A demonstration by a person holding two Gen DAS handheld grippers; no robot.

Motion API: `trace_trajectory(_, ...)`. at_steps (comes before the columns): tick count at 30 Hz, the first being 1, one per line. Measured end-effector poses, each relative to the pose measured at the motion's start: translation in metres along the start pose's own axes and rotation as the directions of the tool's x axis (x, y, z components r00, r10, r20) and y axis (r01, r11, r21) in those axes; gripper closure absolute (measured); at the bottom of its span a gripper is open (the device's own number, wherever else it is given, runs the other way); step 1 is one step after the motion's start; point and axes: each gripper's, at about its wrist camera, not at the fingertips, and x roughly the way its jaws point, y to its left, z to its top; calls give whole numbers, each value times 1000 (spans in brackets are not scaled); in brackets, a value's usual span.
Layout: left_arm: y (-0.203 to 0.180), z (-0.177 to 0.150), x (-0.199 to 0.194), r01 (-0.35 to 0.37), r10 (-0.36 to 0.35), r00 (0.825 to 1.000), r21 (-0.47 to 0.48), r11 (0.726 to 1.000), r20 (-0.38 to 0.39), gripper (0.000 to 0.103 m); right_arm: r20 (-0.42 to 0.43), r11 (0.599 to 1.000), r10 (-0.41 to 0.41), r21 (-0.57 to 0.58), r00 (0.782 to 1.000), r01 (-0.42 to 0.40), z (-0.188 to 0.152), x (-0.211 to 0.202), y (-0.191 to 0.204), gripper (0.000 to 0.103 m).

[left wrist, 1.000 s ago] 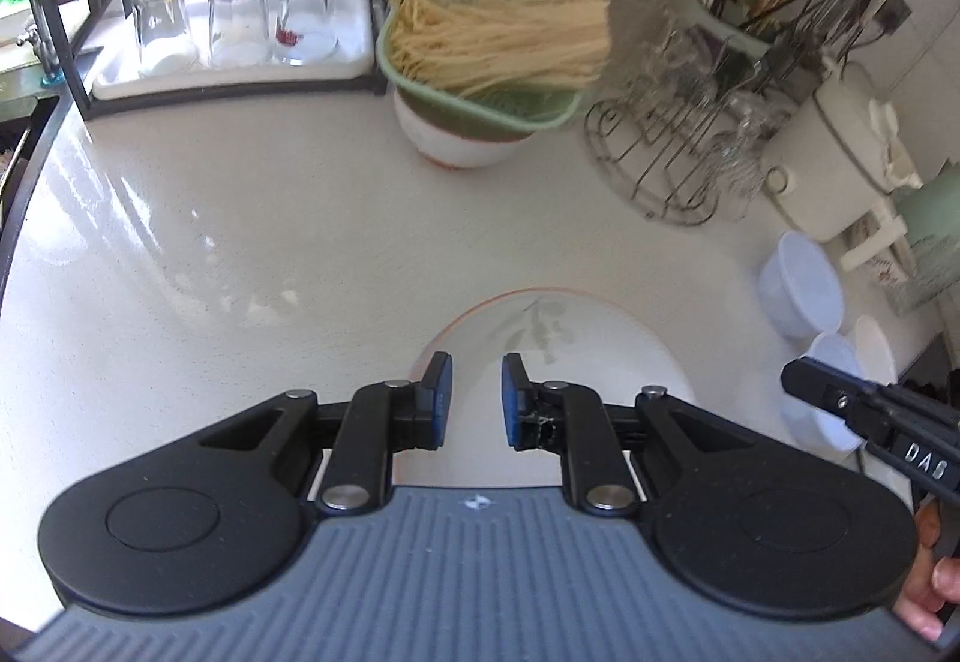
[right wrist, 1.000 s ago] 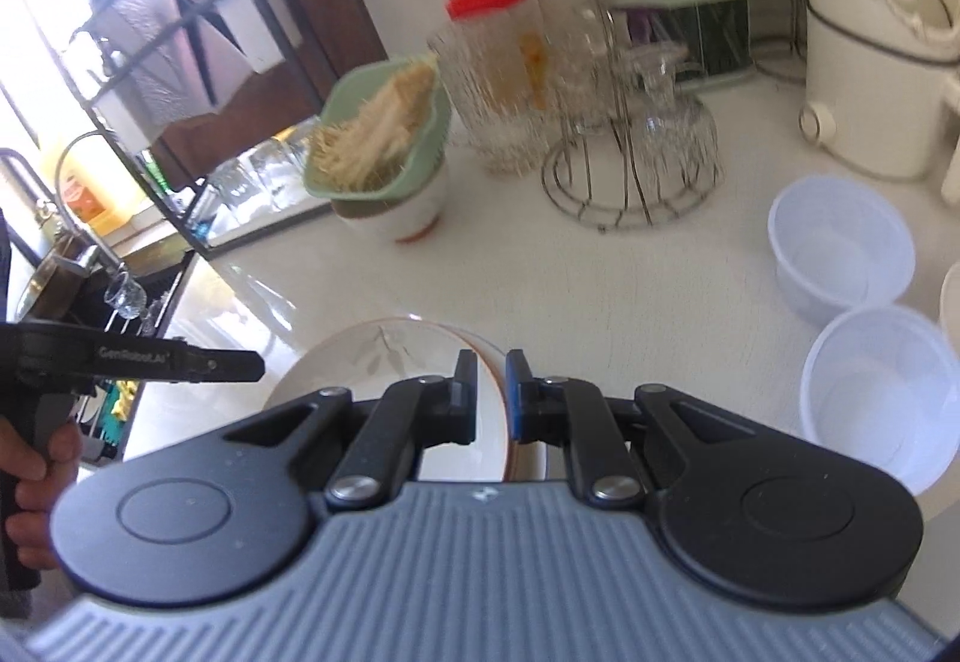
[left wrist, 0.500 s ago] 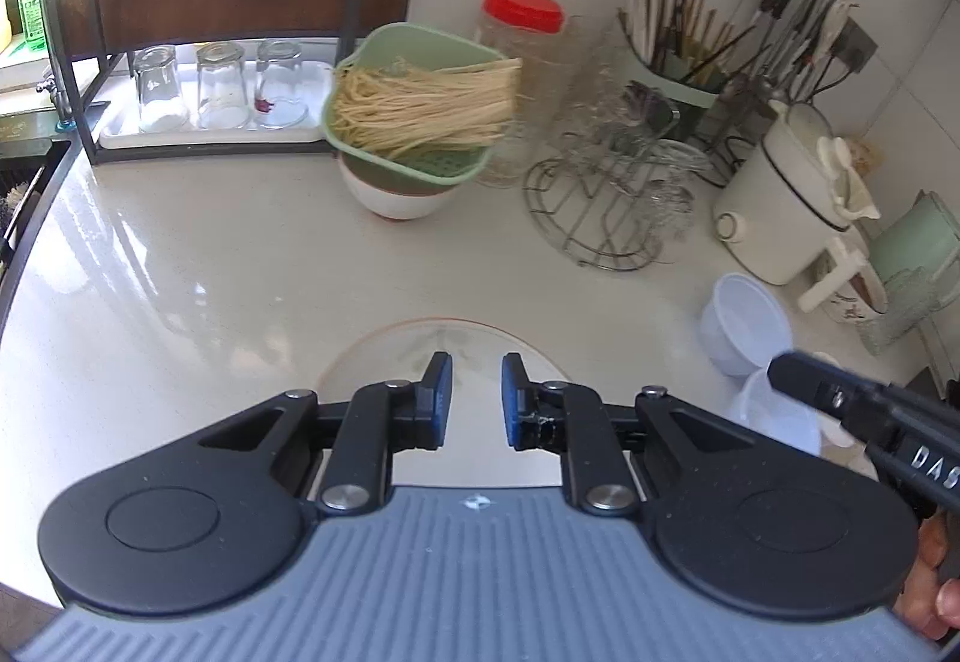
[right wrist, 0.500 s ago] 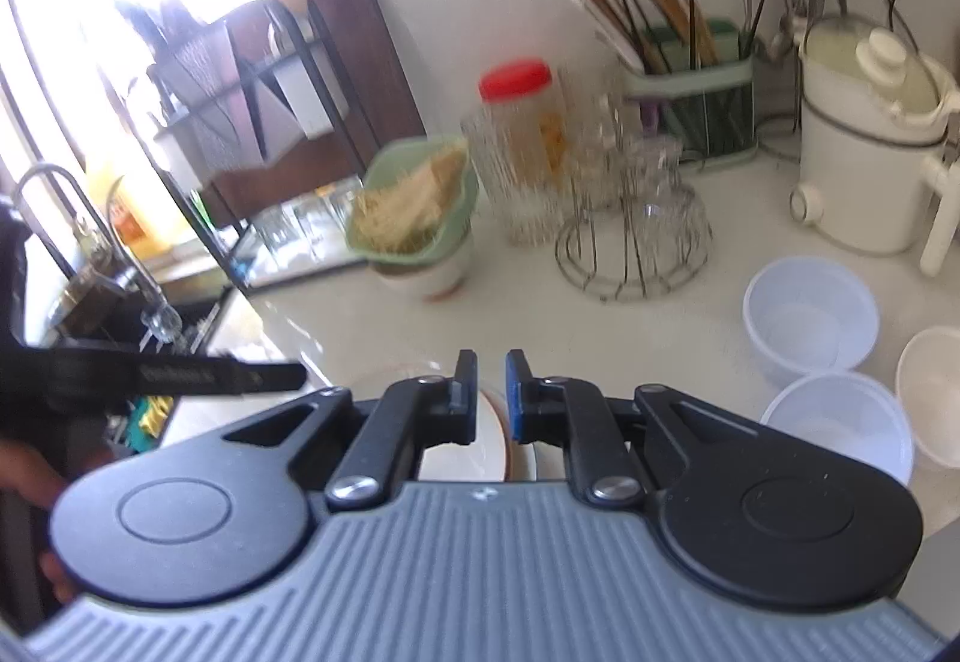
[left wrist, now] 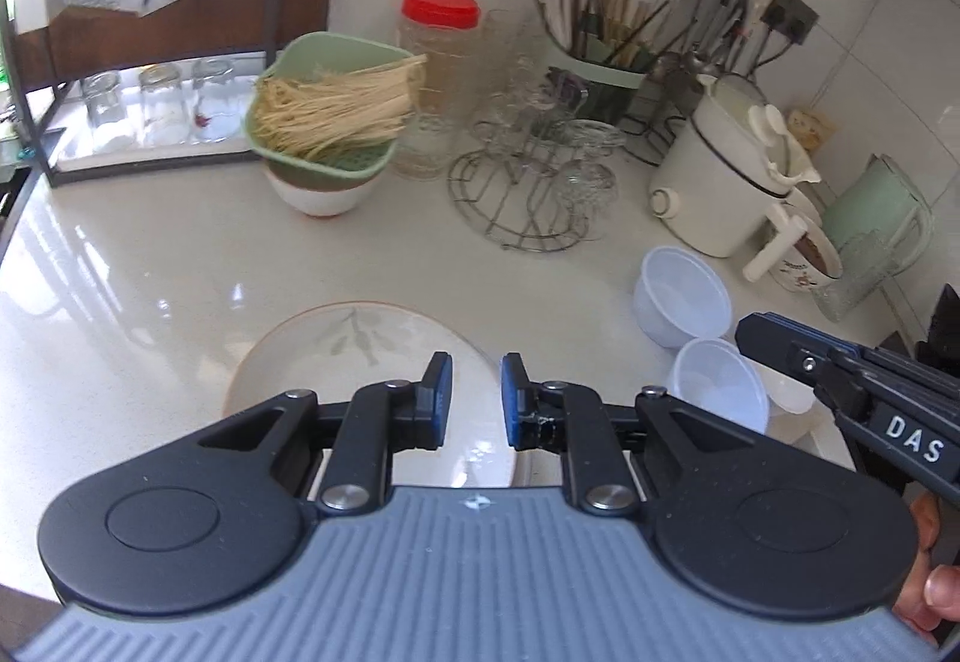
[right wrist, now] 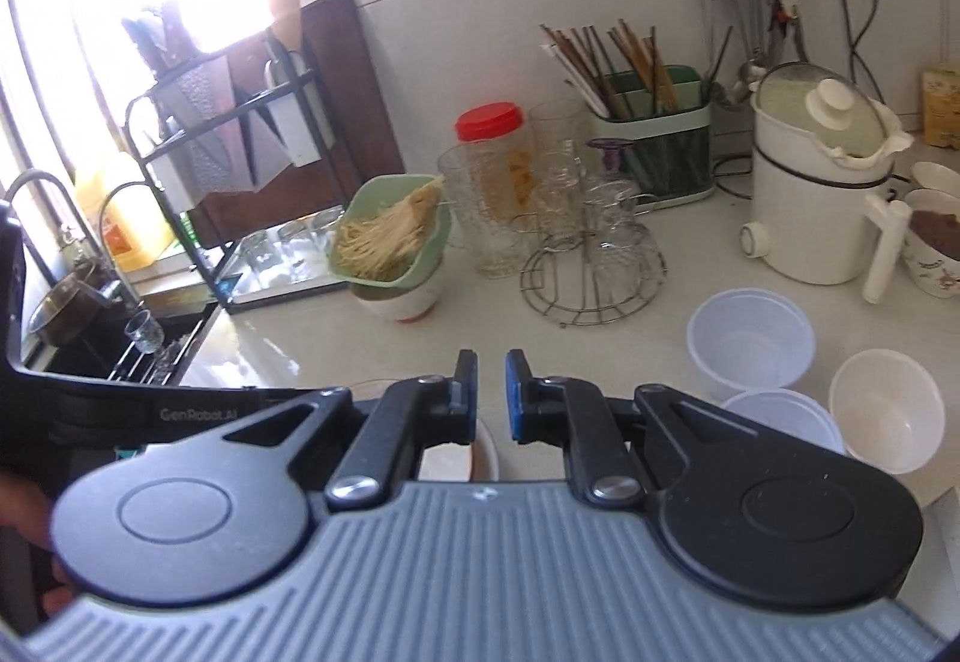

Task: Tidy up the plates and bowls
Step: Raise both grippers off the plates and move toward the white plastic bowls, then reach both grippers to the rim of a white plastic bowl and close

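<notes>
A white plate with a leaf print (left wrist: 354, 356) lies on the counter in the left wrist view. My left gripper (left wrist: 474, 398) hovers above its near side, jaws slightly apart and empty. In the right wrist view only a sliver of the plate (right wrist: 462, 458) shows under my right gripper (right wrist: 491, 392), whose jaws are slightly apart and empty. Two clear plastic bowls (right wrist: 750, 344) (right wrist: 780, 419) and a white bowl (right wrist: 888, 410) stand to the right. The bowls also show in the left wrist view (left wrist: 681, 293) (left wrist: 720, 383), with the right gripper's body (left wrist: 852, 398) beside them.
A green colander of noodles on a white bowl (left wrist: 333, 122), a red-lidded jar (left wrist: 441, 74), a wire glass rack (left wrist: 534, 194), a utensil holder (right wrist: 654, 146) and a white cooker (right wrist: 816, 182) line the back. A black rack with glasses (left wrist: 150, 110) stands left. A sink (right wrist: 102, 338) is far left.
Both grippers have lifted and drawn back from the plate, so more of the counter and wall shows. Their jaw gaps are unchanged. The plate stays on the counter.
</notes>
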Motion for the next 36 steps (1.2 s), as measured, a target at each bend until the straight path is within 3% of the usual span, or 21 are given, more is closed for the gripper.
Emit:
trace_trajectory(7,-4,9,10,56,-56,998,36,998,1,84,16,995,-96,19,995,96,0,-3,-7,90)
trace_trajectory(16,6,28,30,145,-145,989,93,985,-4,84,10,968,-237,89,971,236,-3,9,-13,90)
trace_trajectory(19,5,27,44,159,-155,987,124,980,-41,82,-9,953,-282,111,959,282,-5,13,-13,90)
trace_trajectory(31,-49,18,83,173,-154,982,196,965,-108,60,-60,931,-337,130,940,342,-20,13,-53,89)
trace_trajectory(33,-63,16,90,177,-157,982,211,961,-109,47,-63,929,-340,135,938,346,-24,10,-66,88)
trace_trajectory(36,-85,12,103,178,-149,979,218,960,-140,44,-81,918,-357,156,931,365,-32,6,-88,74)
